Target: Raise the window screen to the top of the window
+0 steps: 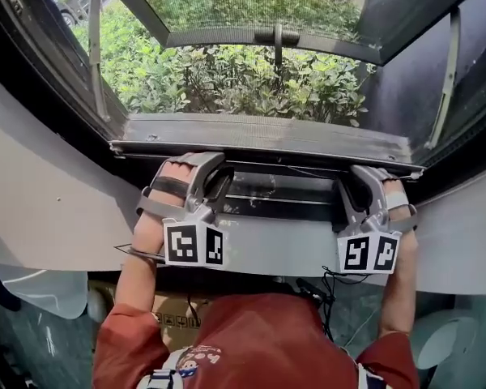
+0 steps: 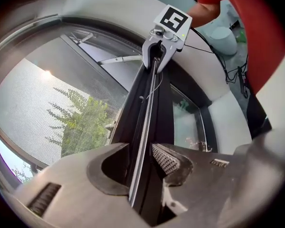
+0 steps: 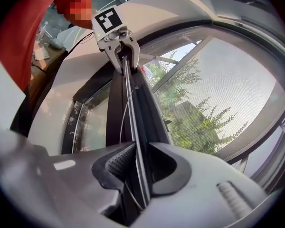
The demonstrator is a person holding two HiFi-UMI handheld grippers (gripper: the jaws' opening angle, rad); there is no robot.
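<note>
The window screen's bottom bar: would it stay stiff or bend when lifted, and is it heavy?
Probably stiff: the bar runs dead straight from end to end. Likely light: it looks like a slim rail carrying only fine mesh. Being so long, it might tilt and jam if one end rises first.

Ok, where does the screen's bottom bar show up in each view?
Head view: the screen bar runs left to right across the middle of the picture.
Left gripper view: it rises from bottom centre toward the upper middle.
Right gripper view: it rises from bottom centre toward the upper left.
Shared landmark: the green shrubs outside, above the bar, left of it, then right of it.
</note>
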